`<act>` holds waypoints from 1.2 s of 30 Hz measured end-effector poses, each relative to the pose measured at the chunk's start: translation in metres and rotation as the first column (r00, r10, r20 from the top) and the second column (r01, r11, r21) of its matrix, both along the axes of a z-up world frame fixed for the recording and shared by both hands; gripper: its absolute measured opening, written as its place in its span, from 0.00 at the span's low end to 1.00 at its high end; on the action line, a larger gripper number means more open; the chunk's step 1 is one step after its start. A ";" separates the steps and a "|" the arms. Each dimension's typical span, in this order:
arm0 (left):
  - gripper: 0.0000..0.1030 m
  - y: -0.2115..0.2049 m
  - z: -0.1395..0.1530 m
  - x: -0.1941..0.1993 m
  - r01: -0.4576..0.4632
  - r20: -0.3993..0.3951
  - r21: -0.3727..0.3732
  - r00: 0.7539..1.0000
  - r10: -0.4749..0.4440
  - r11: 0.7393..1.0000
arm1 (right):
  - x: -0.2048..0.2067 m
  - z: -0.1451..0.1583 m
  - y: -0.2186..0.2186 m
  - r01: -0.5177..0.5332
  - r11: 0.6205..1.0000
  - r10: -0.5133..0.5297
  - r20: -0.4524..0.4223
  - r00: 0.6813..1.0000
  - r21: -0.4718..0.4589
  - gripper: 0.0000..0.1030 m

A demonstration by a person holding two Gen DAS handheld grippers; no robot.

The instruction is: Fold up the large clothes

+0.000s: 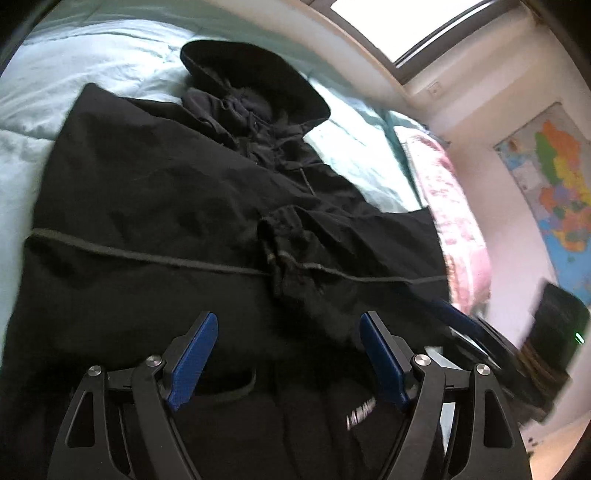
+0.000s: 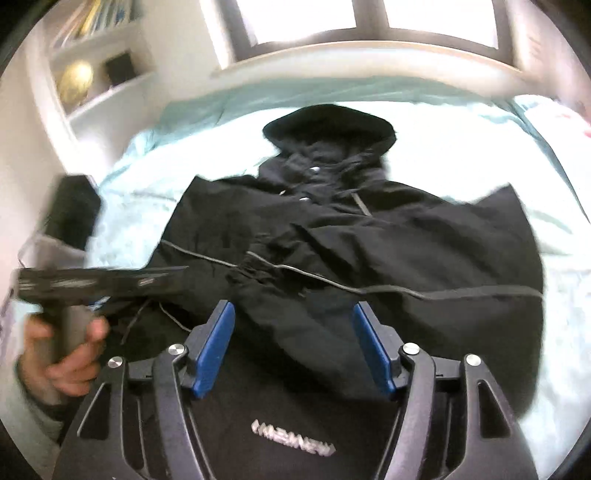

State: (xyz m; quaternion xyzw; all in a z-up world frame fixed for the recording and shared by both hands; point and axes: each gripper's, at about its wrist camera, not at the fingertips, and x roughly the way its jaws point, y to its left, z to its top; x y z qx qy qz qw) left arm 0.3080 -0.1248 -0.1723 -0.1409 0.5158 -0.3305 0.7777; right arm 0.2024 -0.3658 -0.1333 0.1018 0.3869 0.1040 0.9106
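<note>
A large black hooded jacket (image 1: 155, 192) lies spread on a pale blue bedspread (image 1: 74, 66), hood (image 1: 255, 77) at the far end. Its sleeves are folded across the body, and a thin drawcord crosses the waist. It also shows in the right wrist view (image 2: 369, 240), with a white logo (image 2: 293, 437) near the hem. My left gripper (image 1: 288, 325) is open and empty above the lower part of the jacket. My right gripper (image 2: 293, 314) is open and empty above the hem. The left gripper, held in a hand, shows at the left of the right wrist view (image 2: 99, 282).
A pink patterned pillow (image 1: 454, 229) lies at the bed's right edge. A wall map (image 1: 554, 177) hangs beyond it. A window (image 2: 369, 18) is behind the bed's far side, and white shelves (image 2: 96, 66) stand at the far left.
</note>
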 end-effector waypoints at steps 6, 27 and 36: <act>0.61 -0.059 -0.015 0.021 0.015 0.035 0.124 0.999 -0.019 0.992 | -0.043 0.016 -0.048 0.109 0.992 -0.105 0.050 0.993 -0.071 0.68; 0.20 0.102 0.022 0.040 -0.128 0.122 0.115 0.986 0.114 0.985 | 0.073 -0.028 -0.055 0.144 0.988 -0.149 -0.086 0.985 -0.061 0.68; 0.28 0.118 -0.002 0.046 -0.107 0.087 0.146 0.992 0.094 0.983 | 0.108 -0.086 -0.018 0.082 0.963 -0.138 -0.209 0.968 -0.256 0.73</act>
